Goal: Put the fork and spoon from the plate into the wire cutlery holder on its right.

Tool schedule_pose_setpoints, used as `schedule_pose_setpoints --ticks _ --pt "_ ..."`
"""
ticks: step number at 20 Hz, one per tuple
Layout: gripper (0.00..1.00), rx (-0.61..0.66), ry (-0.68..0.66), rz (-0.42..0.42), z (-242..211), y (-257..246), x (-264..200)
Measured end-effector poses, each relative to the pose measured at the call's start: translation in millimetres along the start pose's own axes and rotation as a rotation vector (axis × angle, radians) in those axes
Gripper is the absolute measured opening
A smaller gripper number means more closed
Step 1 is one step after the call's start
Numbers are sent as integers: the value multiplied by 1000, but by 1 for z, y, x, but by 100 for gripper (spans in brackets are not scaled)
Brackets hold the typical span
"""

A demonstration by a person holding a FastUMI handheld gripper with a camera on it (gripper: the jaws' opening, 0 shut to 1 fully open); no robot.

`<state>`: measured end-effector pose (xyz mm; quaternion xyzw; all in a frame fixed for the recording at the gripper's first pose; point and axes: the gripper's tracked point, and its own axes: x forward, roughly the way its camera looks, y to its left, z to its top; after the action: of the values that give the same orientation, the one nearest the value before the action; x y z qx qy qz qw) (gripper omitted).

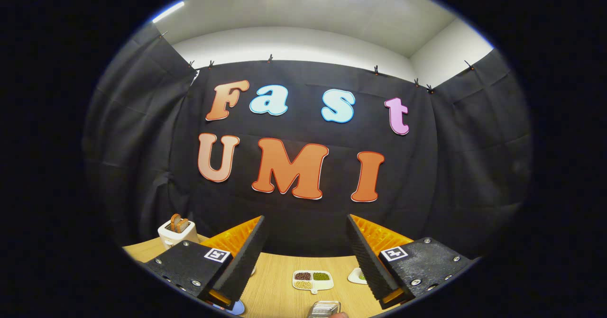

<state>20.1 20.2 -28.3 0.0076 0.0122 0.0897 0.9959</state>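
Hand-held gripper (304, 223) fingers spread wide, empty, above wooden table (275, 285); cutlery orientation indiscernible.

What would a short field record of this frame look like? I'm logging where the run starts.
gripper: open, fingers apart and raised above the table, holding nothing
table: light wood
between the fingers: small white tray with three compartments of dark, green and pale grains
just ahead, low down: metal object, too cut off to identify
beyond the left finger: white toaster with toast in it
by the right finger: white dish, partly hidden
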Motion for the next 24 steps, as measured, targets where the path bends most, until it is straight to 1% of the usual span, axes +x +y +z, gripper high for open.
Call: schedule_pose_setpoints --ticks 8,13,18,21,24 --pt "99 38 24 84 -18 -4 12" --pt "99 53 53 184 -34 15 14" --pt "99 32 155 255 -68 54 16" --pt "99 -6 242 302 -89 93 17" --pt "99 -19 359 369 -118 139 17"
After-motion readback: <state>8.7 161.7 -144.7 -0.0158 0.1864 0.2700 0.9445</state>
